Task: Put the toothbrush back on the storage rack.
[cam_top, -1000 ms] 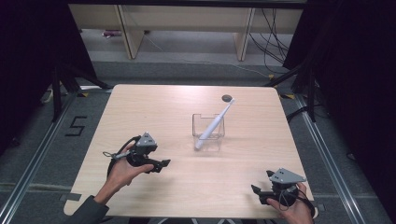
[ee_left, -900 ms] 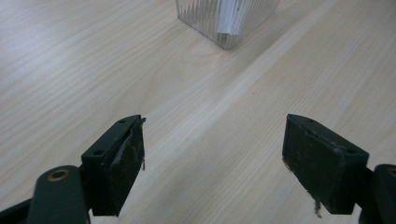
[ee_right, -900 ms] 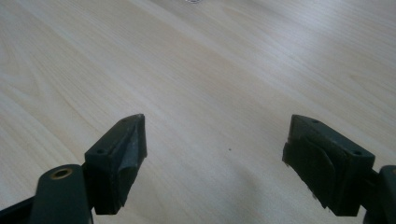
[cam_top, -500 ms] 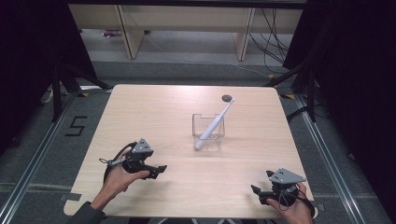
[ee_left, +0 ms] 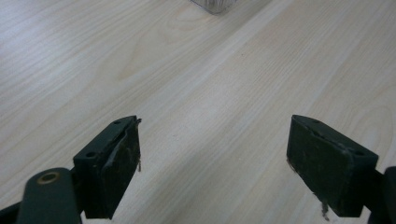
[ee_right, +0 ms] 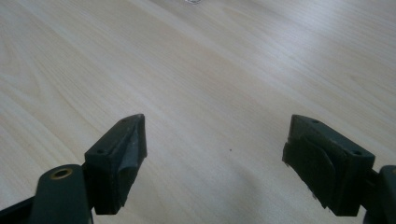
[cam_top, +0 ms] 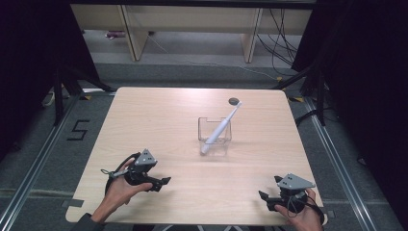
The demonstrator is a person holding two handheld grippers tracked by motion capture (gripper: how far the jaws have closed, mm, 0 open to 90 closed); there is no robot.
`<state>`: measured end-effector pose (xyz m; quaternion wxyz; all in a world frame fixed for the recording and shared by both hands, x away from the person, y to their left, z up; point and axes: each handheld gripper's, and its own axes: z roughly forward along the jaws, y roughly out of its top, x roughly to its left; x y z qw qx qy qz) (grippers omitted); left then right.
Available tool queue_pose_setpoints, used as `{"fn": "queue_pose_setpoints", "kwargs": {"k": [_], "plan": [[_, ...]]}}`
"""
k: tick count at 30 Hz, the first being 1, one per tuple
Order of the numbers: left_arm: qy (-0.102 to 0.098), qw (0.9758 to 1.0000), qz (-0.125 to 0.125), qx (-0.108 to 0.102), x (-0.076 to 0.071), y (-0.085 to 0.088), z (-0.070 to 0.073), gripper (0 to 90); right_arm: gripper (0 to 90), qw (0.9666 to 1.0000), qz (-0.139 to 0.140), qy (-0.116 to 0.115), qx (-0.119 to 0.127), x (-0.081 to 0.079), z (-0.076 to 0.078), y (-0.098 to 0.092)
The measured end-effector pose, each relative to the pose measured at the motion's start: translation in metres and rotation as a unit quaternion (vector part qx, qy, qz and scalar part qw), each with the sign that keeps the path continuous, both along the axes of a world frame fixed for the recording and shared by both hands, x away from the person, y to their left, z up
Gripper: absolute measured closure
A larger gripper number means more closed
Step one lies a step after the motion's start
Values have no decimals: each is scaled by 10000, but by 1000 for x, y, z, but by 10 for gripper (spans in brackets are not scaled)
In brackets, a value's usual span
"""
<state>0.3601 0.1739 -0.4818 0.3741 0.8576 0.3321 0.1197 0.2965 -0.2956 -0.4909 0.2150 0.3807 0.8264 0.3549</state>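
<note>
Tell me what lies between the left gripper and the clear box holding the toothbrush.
Nothing: in the high view, bare wooden table separates the left gripper from the clear box with the white toothbrush. The left gripper view shows the same bare stretch.

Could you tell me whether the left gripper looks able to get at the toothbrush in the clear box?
Probably yes: the left gripper is open, and bare table lies between it and the toothbrush leaning out of the clear box.
</note>
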Motion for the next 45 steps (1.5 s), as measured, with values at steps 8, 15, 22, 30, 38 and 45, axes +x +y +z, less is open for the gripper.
{"fn": "queue_pose_setpoints", "kwargs": {"k": [8,15,22,30,38,45], "plan": [[-15,10000,-20,14,-9,7,-2,169,209,10000,8,37,11,0,0,0],[-35,9999,-61,98,-17,8,-4,169,209,10000,11,33,10,0,-1,1],[-25,9998,-141,143,-25,3,-7,169,209,10000,-12,26,25,0,-1,1],[43,9997,-213,115,-34,2,-12,156,209,10000,-2,51,2,0,0,1],[-12,9995,-209,227,-43,0,-17,156,209,10000,-3,50,5,0,0,1],[-52,9994,-231,266,-51,2,-17,156,209,10000,28,14,29,0,0,2]]}}
